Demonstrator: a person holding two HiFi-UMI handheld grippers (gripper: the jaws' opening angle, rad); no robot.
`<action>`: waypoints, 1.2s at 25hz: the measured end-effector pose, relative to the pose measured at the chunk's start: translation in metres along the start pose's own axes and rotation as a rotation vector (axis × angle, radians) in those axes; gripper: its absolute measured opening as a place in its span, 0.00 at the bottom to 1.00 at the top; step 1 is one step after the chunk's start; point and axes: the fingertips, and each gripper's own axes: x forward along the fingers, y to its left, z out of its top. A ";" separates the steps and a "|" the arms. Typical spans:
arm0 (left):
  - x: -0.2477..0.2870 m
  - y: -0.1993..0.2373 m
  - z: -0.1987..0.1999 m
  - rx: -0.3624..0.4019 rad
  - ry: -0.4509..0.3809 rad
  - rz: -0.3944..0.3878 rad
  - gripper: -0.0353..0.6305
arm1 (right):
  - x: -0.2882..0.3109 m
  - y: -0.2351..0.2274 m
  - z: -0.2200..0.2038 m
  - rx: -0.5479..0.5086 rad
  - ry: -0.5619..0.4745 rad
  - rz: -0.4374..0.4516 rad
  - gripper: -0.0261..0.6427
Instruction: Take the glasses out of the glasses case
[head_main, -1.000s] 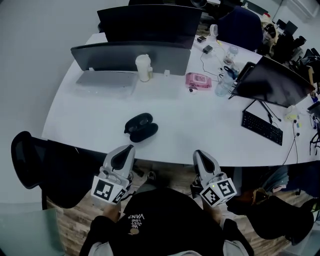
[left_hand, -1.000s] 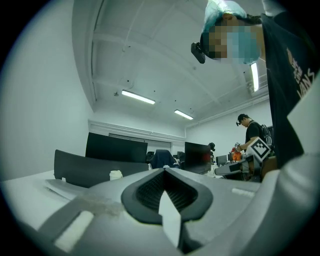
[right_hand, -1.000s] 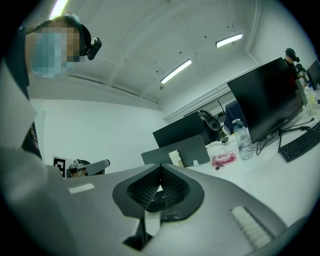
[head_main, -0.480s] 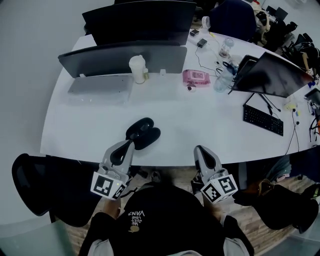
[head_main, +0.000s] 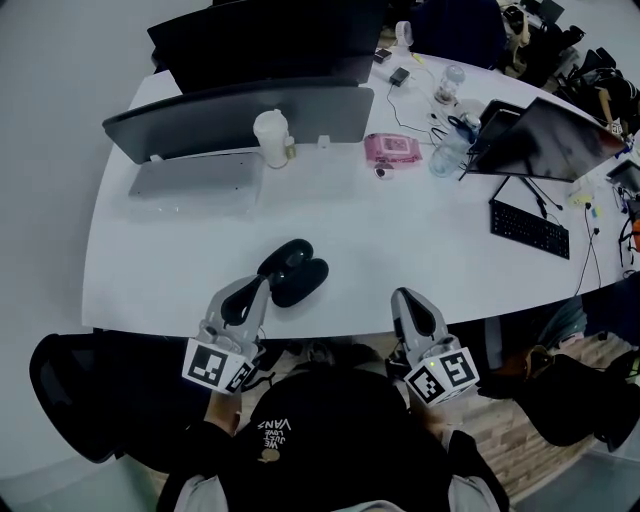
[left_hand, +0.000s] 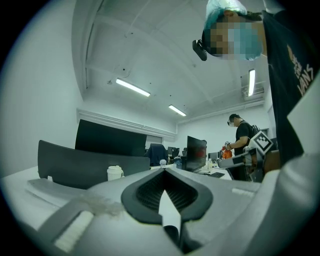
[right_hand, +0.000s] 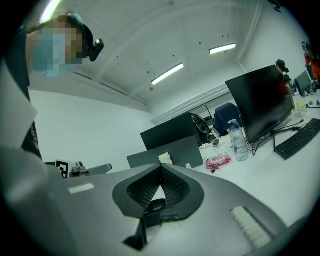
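1. Glasses case (head_main: 293, 272): black, lying open on the white table (head_main: 400, 240), lower centre of the head view, close to the table's near edge. Both halves face up and touch each other. The contents cannot be made out.

2. Left gripper (head_main: 262, 284): lower left of centre, tip just beside the case's lower left edge; contact cannot be confirmed. In the left gripper view, the left gripper (left_hand: 164, 167) has its jaws pressed together at the tip, with nothing between them.

3. Right gripper (head_main: 400, 294): lower right of centre, at the table's near edge, well apart from the case. In the right gripper view, its jaws meet at the tip and are empty.

4. Other items on the table: white cup (head_main: 270, 137) in front of a grey monitor (head_main: 240, 115), upper left; pink pack (head_main: 392, 148), upper centre; keyboard (head_main: 529, 229), right.
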 end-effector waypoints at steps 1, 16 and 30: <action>0.002 0.001 -0.002 0.006 0.005 -0.006 0.06 | 0.002 -0.001 0.000 0.000 0.003 -0.002 0.04; 0.047 0.024 -0.026 0.058 0.077 0.063 0.06 | 0.031 -0.035 0.018 -0.005 0.024 0.045 0.04; 0.068 0.049 -0.058 0.077 0.155 0.150 0.06 | 0.064 -0.052 0.025 -0.007 0.082 0.132 0.04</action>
